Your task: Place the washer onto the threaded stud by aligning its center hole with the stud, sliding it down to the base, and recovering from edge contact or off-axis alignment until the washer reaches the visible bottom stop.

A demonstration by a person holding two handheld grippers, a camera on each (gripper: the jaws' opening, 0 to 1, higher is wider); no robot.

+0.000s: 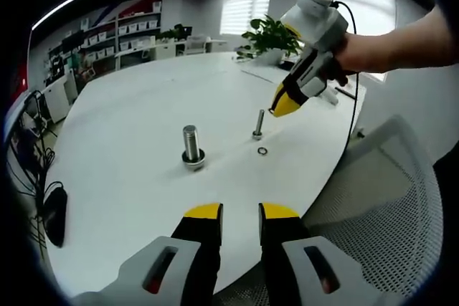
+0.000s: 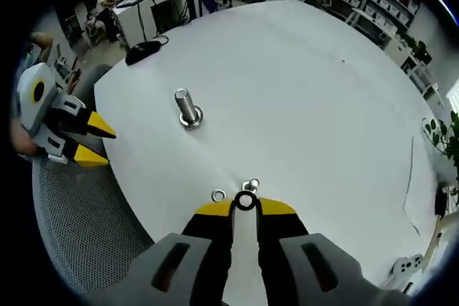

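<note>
the right gripper (image 2: 244, 207) has its yellow tips pinched on a dark washer (image 2: 245, 201), held just above the thin stud (image 2: 251, 185) (the hole looks close to the stud's top, though i can't tell if it is threaded on). a second washer (image 2: 218, 195) lies flat on the table (image 2: 301, 91) just beside the stud. farther off stands a thick bolt (image 2: 187, 108). the left gripper (image 1: 240, 211) hangs back at the table edge, jaws a little apart, holding nothing.

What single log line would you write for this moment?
right gripper: shut on washer | washer: by thin stud, not on it | spare washer: on table | left gripper: open
</note>
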